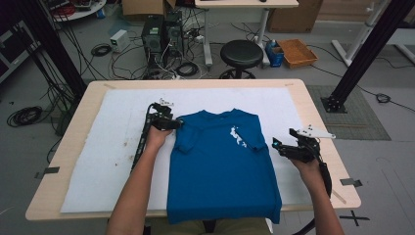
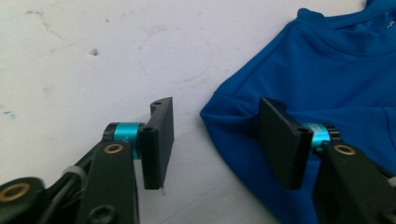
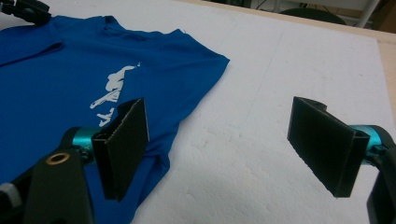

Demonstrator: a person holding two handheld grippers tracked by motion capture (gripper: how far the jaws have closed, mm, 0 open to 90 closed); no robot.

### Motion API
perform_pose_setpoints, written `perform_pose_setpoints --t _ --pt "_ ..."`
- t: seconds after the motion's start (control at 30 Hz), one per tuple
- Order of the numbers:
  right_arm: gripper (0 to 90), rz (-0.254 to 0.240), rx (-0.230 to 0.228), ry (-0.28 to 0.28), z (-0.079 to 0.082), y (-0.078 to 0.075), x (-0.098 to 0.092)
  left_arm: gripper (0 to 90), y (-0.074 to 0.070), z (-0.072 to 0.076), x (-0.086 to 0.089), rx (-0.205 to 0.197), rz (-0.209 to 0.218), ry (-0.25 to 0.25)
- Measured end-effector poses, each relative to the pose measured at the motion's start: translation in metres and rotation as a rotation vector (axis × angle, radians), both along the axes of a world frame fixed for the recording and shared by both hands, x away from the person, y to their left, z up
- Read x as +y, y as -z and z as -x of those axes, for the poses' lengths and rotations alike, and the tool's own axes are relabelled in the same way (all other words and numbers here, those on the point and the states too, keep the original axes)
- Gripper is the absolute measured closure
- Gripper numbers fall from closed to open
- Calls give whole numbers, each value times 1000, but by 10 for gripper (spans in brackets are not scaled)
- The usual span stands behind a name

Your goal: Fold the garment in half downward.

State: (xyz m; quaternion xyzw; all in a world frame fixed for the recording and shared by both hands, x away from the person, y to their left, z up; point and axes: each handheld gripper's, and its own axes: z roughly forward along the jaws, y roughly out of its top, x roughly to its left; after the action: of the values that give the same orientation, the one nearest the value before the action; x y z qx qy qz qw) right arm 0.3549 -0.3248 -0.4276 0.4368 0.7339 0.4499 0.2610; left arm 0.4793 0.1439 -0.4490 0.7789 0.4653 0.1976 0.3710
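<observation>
A blue T-shirt [image 1: 222, 166] with a white print lies flat, front up, on a white foam sheet [image 1: 117, 147]; its hem hangs over the table's near edge. My left gripper [image 1: 178, 123] sits low at the shirt's left shoulder. In the left gripper view its jaws [image 2: 215, 140] stand apart with the folded sleeve edge of the shirt [image 2: 336, 70] between them, and neither pad presses on it. My right gripper [image 1: 275, 145] hovers at the shirt's right side, open wide [image 3: 219, 144]. One of its pads is over the sleeve of the shirt [image 3: 56, 70], the other over bare foam.
The foam sheet covers most of a light wooden table [image 1: 195, 83]. Behind the table stand a black stool [image 1: 241, 53], computer towers [image 1: 161, 32] with loose cables, and an orange box [image 1: 297, 52]. Black frame posts [image 1: 364, 54] rise at both sides.
</observation>
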Motion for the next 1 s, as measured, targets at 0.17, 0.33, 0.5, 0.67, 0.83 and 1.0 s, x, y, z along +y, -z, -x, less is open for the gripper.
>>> perform_pose_setpoints --t 0.17,0.33,0.5,0.67,0.83,1.0 --pt "202 4 3 -6 -2 1 2 685 0 1 -1 8 26 40" --pt "202 -2 21 -9 -13 0 9 839 1 3 -3 -14 28 62" --pt "203 26 25 43 -34 -7 18 850 1 3 -1 -11 42 65" --pt "206 42 105 50 -67 -6 28 852 1 3 0 -10 50 61" --pt "330 86 172 53 -100 -1 39 853 2 3 1 -3 71 50" --pt "445 109 229 71 -125 13 49 856 2 2 4 12 108 37"
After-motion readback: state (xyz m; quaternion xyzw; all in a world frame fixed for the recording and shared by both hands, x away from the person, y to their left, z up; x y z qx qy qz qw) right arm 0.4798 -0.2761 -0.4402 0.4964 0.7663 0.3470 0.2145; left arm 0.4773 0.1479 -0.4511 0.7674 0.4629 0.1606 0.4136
